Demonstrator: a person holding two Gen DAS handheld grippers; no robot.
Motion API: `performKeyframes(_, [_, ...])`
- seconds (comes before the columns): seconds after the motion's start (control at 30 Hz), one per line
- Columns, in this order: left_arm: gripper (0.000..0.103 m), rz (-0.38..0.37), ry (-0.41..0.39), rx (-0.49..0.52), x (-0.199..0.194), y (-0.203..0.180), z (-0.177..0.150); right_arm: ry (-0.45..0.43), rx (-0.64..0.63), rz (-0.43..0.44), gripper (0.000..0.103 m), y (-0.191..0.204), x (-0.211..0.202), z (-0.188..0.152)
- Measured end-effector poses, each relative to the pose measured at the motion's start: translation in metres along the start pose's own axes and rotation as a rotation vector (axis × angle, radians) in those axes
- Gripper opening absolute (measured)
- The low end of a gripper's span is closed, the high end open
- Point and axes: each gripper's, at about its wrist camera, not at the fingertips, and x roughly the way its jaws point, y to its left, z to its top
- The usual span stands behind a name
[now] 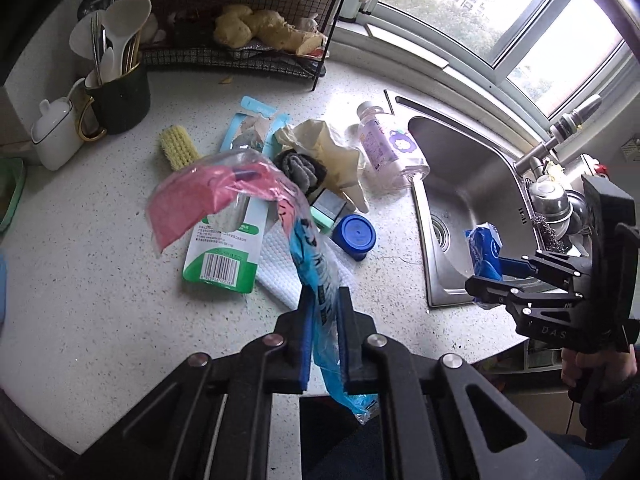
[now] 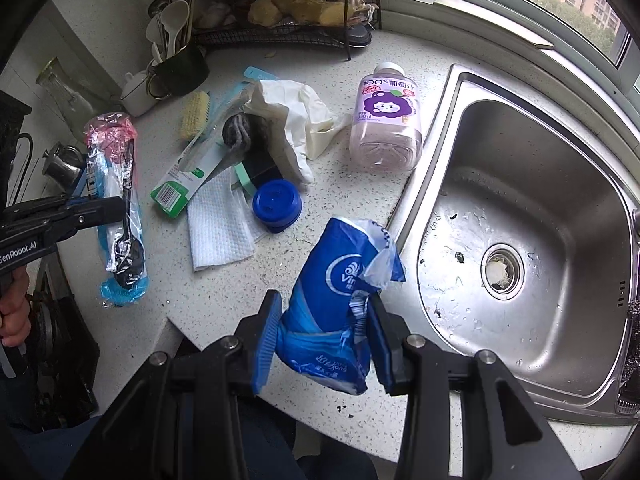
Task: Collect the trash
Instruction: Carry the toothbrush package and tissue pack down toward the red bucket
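Observation:
My left gripper (image 1: 325,300) is shut on a clear spoon wrapper (image 1: 224,196) with pink and blue ends, held up off the counter. In the right wrist view the same wrapper (image 2: 120,216) holds a black plastic spoon, with the left gripper (image 2: 100,208) clamped across its middle. My right gripper (image 2: 324,300) is shut on a crumpled blue tissue pack (image 2: 336,276) near the sink's edge. On the counter lie a juice bottle (image 2: 386,120), a cream glove (image 2: 296,120), green card packaging (image 2: 188,176), a paper towel (image 2: 218,224) and a blue lid (image 2: 277,202).
The steel sink (image 2: 520,184) lies to the right, with a faucet (image 1: 560,136) behind it. A wire rack (image 2: 288,36) holding ginger and a dark utensil cup (image 2: 184,68) stand at the back. A yellow brush (image 2: 195,114) and grey cloth (image 2: 240,132) sit among the litter.

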Motion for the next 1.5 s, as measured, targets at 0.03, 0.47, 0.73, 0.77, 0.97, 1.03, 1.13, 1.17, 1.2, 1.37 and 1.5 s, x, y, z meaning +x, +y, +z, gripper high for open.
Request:
performKeyframes(0.03, [0.009,0.003,-0.004,0.006,-0.004,-0.005,-0.004,-0.008,-0.005,0.01,0.039,0.001,-0.005,-0.002])
performKeyframes(0.47, [0.009,0.095,-0.016,0.02,-0.039,-0.079,-0.092,-0.077,-0.171,0.117,0.039,0.021,-0.051,-0.056])
performKeyframes(0.73, [0.009,0.157,-0.04,0.03,-0.05,-0.138,-0.147,-0.094,-0.243,0.151,0.039,0.015,-0.079,-0.118])
performKeyframes(0.77, [0.009,0.162,-0.041,0.03,-0.05,-0.145,-0.153,-0.095,-0.246,0.154,0.039,0.013,-0.081,-0.126])
performKeyframes(0.97, [0.009,0.199,-0.031,0.034,-0.051,-0.18,-0.184,-0.091,-0.255,0.175,0.039,0.0,-0.09,-0.171])
performKeyframes(1.03, [0.009,0.202,-0.02,0.039,-0.049,-0.191,-0.193,-0.085,-0.259,0.18,0.039,-0.003,-0.092,-0.184])
performKeyframes(1.13, [0.009,0.213,0.007,0.048,-0.043,-0.203,-0.206,-0.069,-0.254,0.193,0.039,-0.006,-0.089,-0.201])
performKeyframes(1.17, [0.009,0.212,0.018,0.048,-0.039,-0.205,-0.21,-0.061,-0.249,0.198,0.039,-0.007,-0.087,-0.206])
performKeyframes(1.2, [0.009,0.214,0.031,0.044,-0.036,-0.208,-0.214,-0.055,-0.244,0.204,0.039,-0.008,-0.085,-0.21])
performKeyframes(1.37, [0.009,0.204,0.097,0.048,-0.015,-0.213,-0.234,-0.018,-0.217,0.216,0.039,-0.013,-0.067,-0.226])
performKeyframes(1.5, [0.009,0.205,0.157,0.062,0.012,-0.208,-0.244,0.009,-0.187,0.21,0.039,-0.02,-0.045,-0.234])
